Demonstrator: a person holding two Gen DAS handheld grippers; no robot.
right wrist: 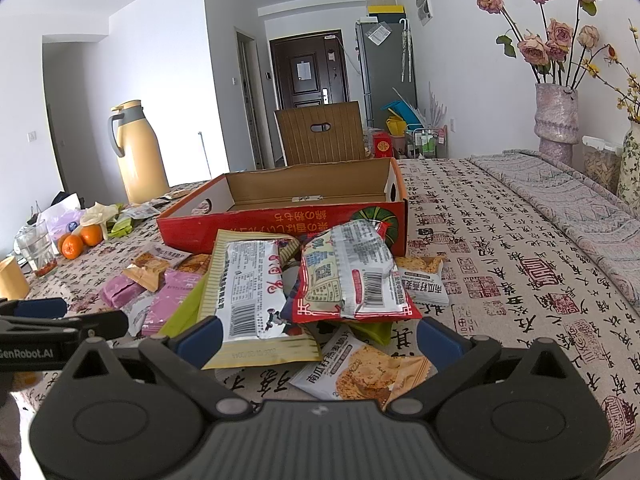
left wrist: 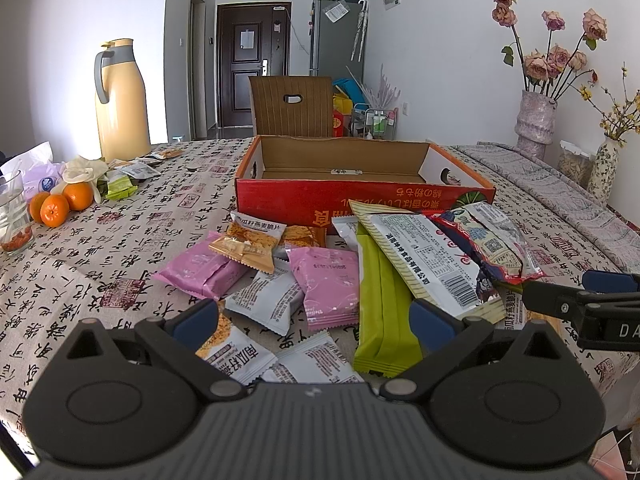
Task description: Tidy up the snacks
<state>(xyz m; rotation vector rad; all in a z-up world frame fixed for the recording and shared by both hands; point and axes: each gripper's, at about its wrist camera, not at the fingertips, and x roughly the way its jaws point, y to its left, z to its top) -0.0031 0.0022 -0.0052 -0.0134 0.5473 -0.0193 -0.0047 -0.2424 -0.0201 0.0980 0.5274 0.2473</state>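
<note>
Covering the table (left wrist: 120, 248), a cloth printed with black calligraphy and red seals carried the lot.

Container: one shallow cardboard box (left wrist: 360, 204), rectangular, red glossy print outside, plain brown corrugated board inside, oval hand-holes in its end walls. Contents: one small flat item on its floor, too small to identify; otherwise bare board.

Snacks, loose, heaped in front of the box's near wall:
- two pink matte pillow packets (left wrist: 326, 286), crimped ends;
- white-and-orange crisp-cake sachets (left wrist: 256, 236), glossy film;
- one long lime-green flat pouch (left wrist: 380, 312);
- one cream striped packet (right wrist: 250, 296), barcode side up, lying across the green pouch;
- one red-bordered foil bag (right wrist: 352, 276), crinkled, resting on the pile beside the cream packet.

Tongs: left tongs (left wrist: 314, 322), black with blue pads, spread wide above the pink and white sachets, gripping nothing. Right tongs (right wrist: 318, 338), same build, spread wide over the cream and red packets, gripping nothing.

Other items: tall pale-yellow vacuum jug (left wrist: 122, 100), grey handle, at the far left of the table; three oranges (left wrist: 60, 204), dimpled skin; clear drinking glass (left wrist: 14, 216) holding red berries at its bottom; rough pinkish vase (right wrist: 556, 124) holding dried roses; clear lidded canister (right wrist: 600, 164) of pale contents beside it.
</note>
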